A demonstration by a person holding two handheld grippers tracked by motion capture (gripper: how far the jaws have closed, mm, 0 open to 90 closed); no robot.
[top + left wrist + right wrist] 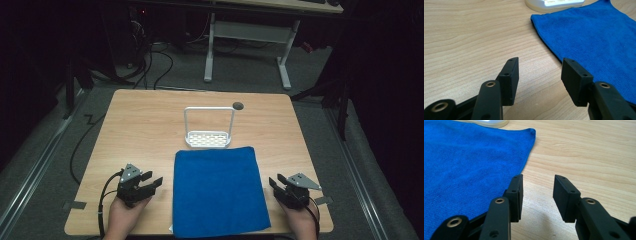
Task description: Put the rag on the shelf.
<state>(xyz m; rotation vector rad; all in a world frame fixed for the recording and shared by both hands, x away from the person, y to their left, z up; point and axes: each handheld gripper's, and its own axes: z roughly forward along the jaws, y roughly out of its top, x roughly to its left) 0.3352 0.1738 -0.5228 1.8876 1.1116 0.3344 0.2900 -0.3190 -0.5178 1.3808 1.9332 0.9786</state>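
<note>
A blue cloth (217,189) lies flat on the wooden table (145,125), reaching its near edge. Beyond the cloth's far edge stands a white rack (208,129) with a tall wire handle and a slotted base. My left gripper (151,181) rests on the table just left of the cloth, open and empty; its own view shows the cloth (594,37) to the right of its jaws and the gripper (539,75) over bare wood. My right gripper (276,181) sits at the cloth's right edge, open and empty; in its view the cloth (469,157) lies left of the gripper (537,195).
A small dark round disc (238,105) lies on the table behind the rack. A white-legged desk (247,37) stands on the floor beyond the table. Cables (85,145) trail over the floor at the left. Tape pieces (74,205) mark the table's near corners.
</note>
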